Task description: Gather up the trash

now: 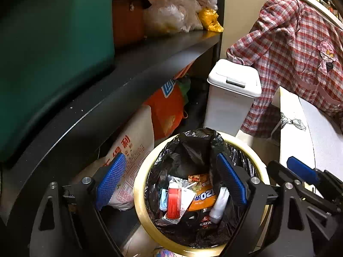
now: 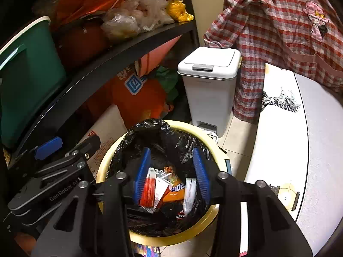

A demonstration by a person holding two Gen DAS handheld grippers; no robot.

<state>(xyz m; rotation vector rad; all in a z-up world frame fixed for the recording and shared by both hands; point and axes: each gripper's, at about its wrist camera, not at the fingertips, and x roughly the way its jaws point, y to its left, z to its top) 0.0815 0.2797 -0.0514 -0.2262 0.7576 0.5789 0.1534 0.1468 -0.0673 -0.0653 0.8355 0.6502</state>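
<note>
Above the yellow bin (image 1: 139, 192), we hold both grippers (image 1: 169, 182) (image 2: 171, 175) spread and empty over the trash (image 1: 188, 194) inside, whose thin black liner (image 1: 193, 150) could tear if snagged.

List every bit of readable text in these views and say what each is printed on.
"GenRobot.AI": on the body of the left tool.
"20": large digits on the orange wrapper in the bin; a leading digit is unclear.
White sack: red Chinese characters, too blurred to read.
Orange bag: blue square logo, unreadable.
</note>
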